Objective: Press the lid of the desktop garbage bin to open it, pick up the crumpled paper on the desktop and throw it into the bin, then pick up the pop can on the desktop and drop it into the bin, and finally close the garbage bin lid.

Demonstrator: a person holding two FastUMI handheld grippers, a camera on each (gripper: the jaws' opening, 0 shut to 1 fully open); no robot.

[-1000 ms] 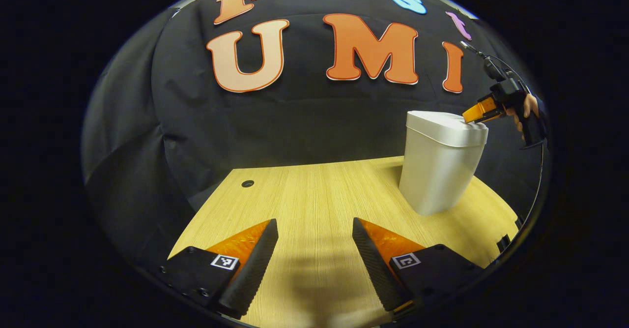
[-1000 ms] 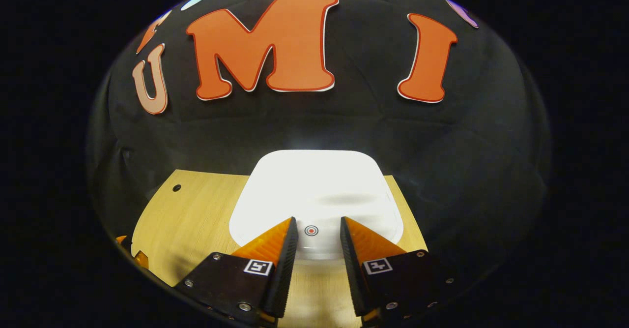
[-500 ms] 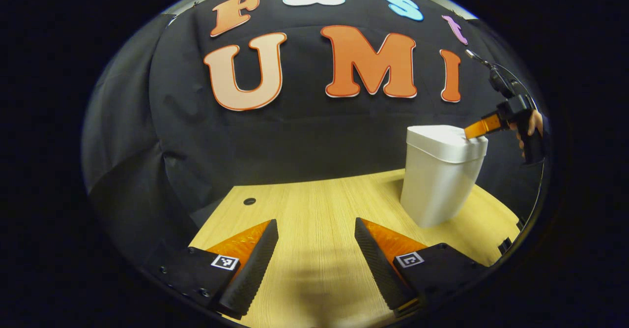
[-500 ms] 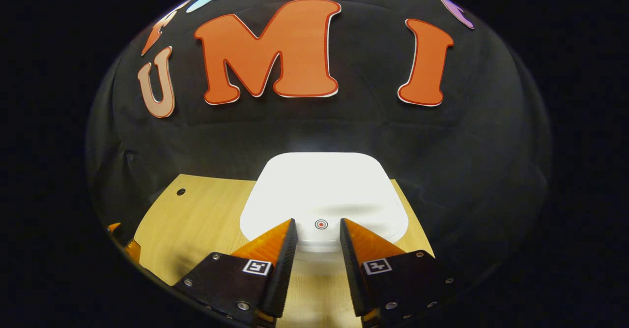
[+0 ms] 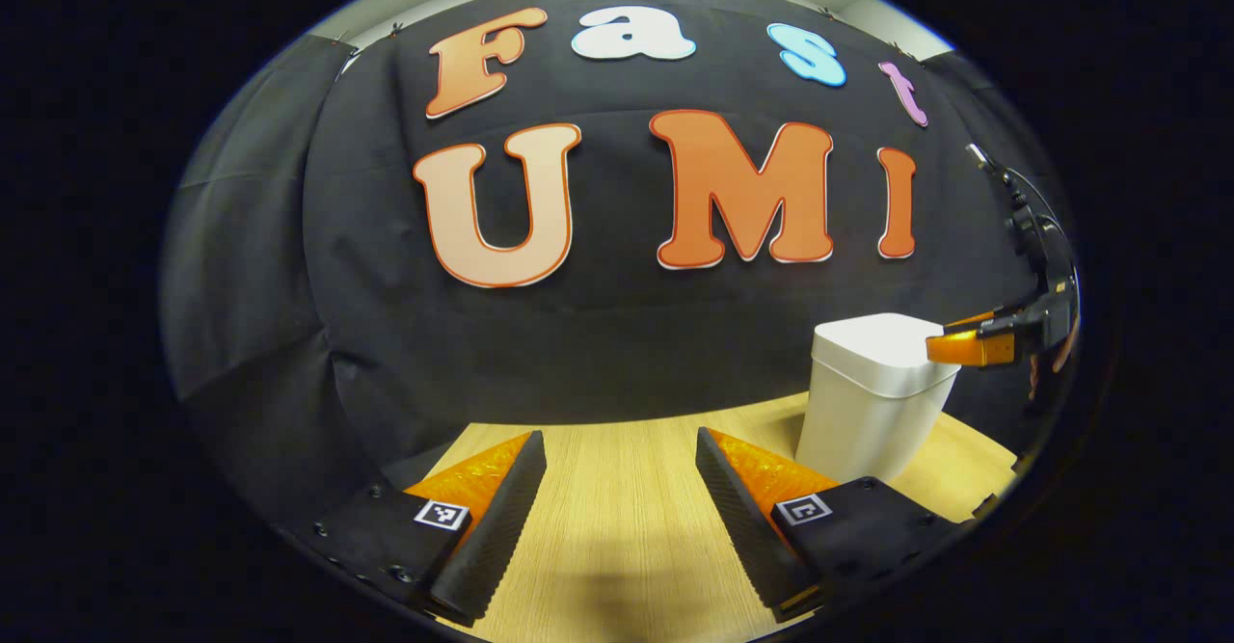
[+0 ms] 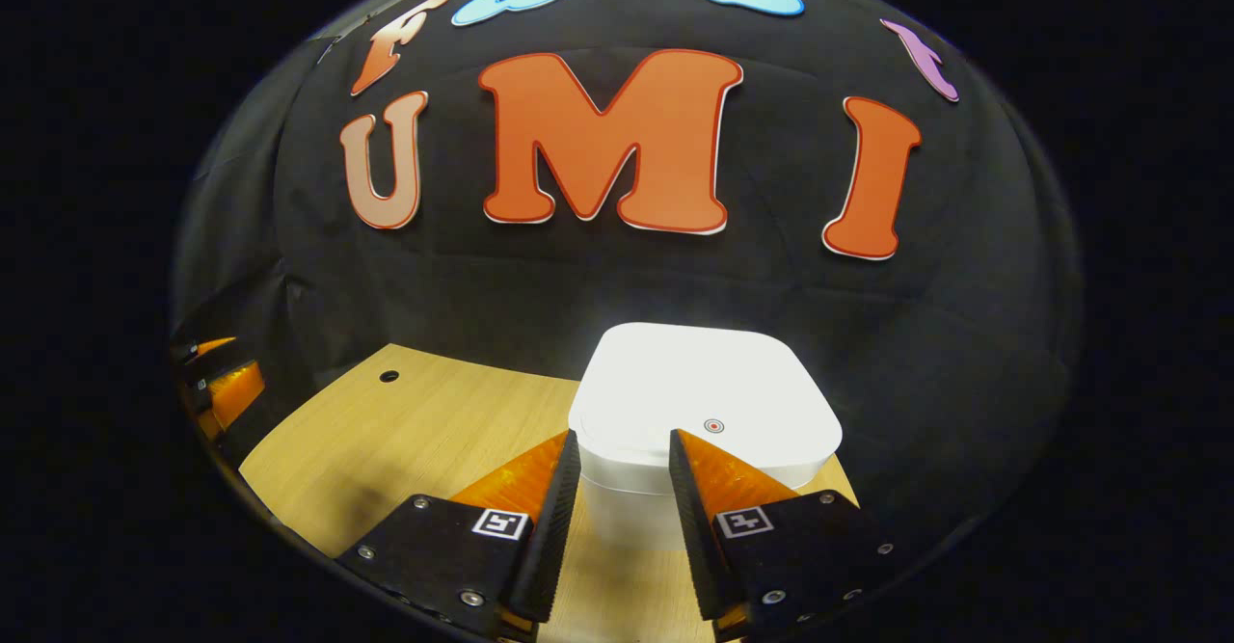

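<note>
Since a second ago both tools have drawn back from the bin: in the right gripper view the lid, once close under the fingertips, now sits farther off with the bin's front wall showing, and in the left gripper view the bin stands smaller and lower.

In the left gripper view, the left tool (image 5: pixel 619 450) hangs low over the bare wooden surface (image 5: pixel 617 527), its two fingers set wide apart with nothing between them. To the right, the white garbage bin (image 5: pixel 872 402) stands upright on the surface near the back wall, its lid (image 5: pixel 882 334) down and flat. At the far right the right tool (image 5: pixel 940 346) reaches in level with the bin's top, its tip just at the lid's near edge; whether it touches cannot be told.

In the right gripper view, the left tool shows at the far left edge (image 6: pixel 217 388). The surface (image 6: pixel 405 431) has a small round hole (image 6: pixel 388 375) near its back. The right tool (image 6: pixel 625 442) has its fingers a narrow gap apart, gripping nothing, with the bin (image 6: pixel 704 431) straight ahead. A small round mark (image 6: pixel 713 425) sits on the closed lid (image 6: pixel 704 383), just beyond the right fingertip.
</note>
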